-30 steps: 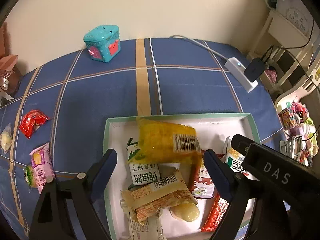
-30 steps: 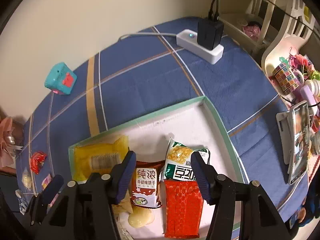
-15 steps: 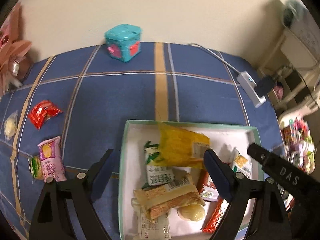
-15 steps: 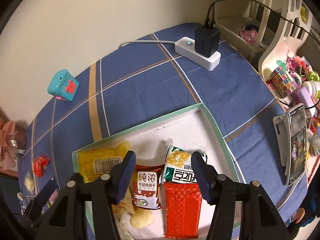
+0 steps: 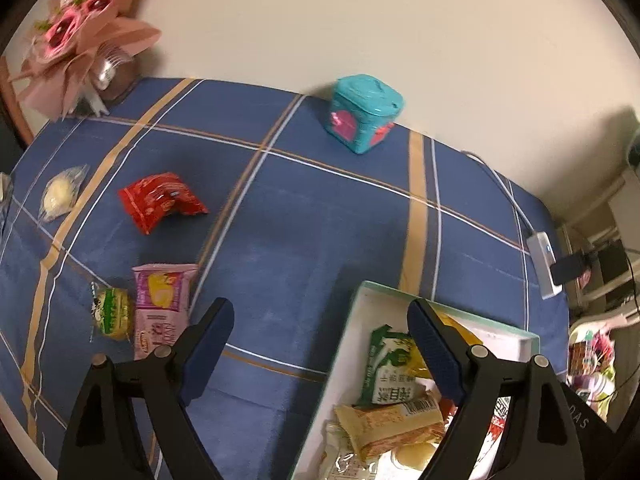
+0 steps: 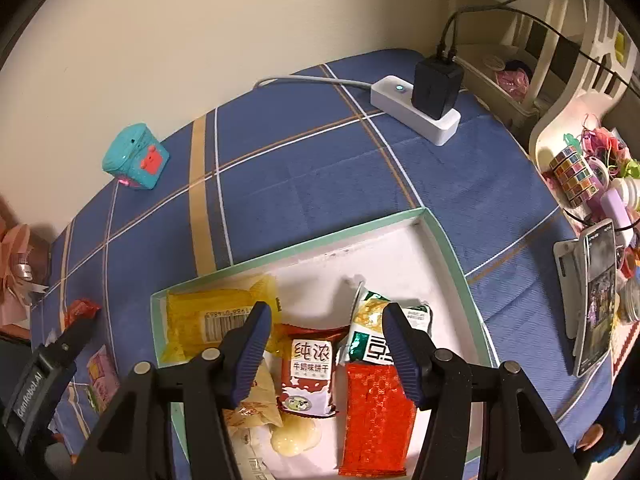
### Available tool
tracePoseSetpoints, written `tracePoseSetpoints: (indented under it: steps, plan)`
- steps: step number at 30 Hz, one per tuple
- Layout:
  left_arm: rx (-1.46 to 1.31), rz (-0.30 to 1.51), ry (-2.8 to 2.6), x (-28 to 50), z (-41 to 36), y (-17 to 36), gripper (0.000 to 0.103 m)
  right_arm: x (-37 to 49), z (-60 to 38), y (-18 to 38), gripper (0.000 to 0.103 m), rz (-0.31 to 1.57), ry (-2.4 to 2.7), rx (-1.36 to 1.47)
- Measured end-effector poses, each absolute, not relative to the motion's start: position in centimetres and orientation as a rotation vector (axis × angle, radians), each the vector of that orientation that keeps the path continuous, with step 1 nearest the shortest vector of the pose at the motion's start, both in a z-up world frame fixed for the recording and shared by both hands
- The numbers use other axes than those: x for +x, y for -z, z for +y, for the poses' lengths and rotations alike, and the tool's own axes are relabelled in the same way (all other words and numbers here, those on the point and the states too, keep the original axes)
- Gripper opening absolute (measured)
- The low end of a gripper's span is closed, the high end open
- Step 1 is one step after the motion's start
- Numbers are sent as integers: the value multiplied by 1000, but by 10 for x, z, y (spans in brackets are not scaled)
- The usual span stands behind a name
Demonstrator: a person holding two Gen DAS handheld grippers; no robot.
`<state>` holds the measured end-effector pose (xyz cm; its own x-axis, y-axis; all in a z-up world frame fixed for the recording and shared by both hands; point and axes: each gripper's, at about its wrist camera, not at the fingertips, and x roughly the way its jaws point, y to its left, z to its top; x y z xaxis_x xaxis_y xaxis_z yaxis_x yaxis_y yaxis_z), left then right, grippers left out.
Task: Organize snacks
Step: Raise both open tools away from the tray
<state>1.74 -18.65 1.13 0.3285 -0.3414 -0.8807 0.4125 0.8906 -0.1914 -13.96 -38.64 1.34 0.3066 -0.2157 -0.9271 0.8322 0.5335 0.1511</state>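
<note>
Here a blue plaid tablecloth (image 5: 304, 216) covers the whole table, and on it sits a shallow white tray (image 6: 400, 248) with a mint-green rim, holding most of the snacks. The left gripper (image 5: 320, 344) hangs above the cloth at the tray's left edge, its jaws spread wide with nothing between them; the right gripper (image 6: 326, 350) hovers over the tray's middle, likewise wide open and empty. Inside the tray lie a yellow packet (image 6: 212, 320) with a barcode at the left end, a red foil bar (image 6: 376, 408), a green-and-white bag (image 6: 372, 340) just above that bar, and a milk biscuit pack (image 6: 307, 380) between the yellow packet and the bar. Outside the tray, well to its left on the cloth, are a pink snack pack (image 5: 162, 304), a red crinkled packet (image 5: 160, 200) farther back, a small green-and-yellow packet (image 5: 112, 312) touching the pink one, and a pale round sweet in clear wrap (image 5: 60, 196) near the cloth's left edge. A teal toy box (image 5: 364, 112) stands near the wall, and a white power strip (image 6: 416, 114) with a black charger sits at the right.
</note>
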Motion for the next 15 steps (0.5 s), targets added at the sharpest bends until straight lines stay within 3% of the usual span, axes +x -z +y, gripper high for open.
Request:
tracePoseSetpoints:
  steps: [4,6,7,9,15]
  plan:
    - [52,1144,485,24,-180,-9,89,-137,-384,-13,68,1034,780,712]
    - [51,1145,482,26,-179,-8,91,-137,-383,-13,82,1032,788,708]
    - [57,1142,476,26,-178,-8,100,-137,-383,-13,86,1029,792,704]
    - [67,1131,465,26,-177,-8,103,-136,-382,-14,97,1024,795,692]
    - [57,1136,486,28,-173,-10,103,-132,-377,-13,102,1038,804,669]
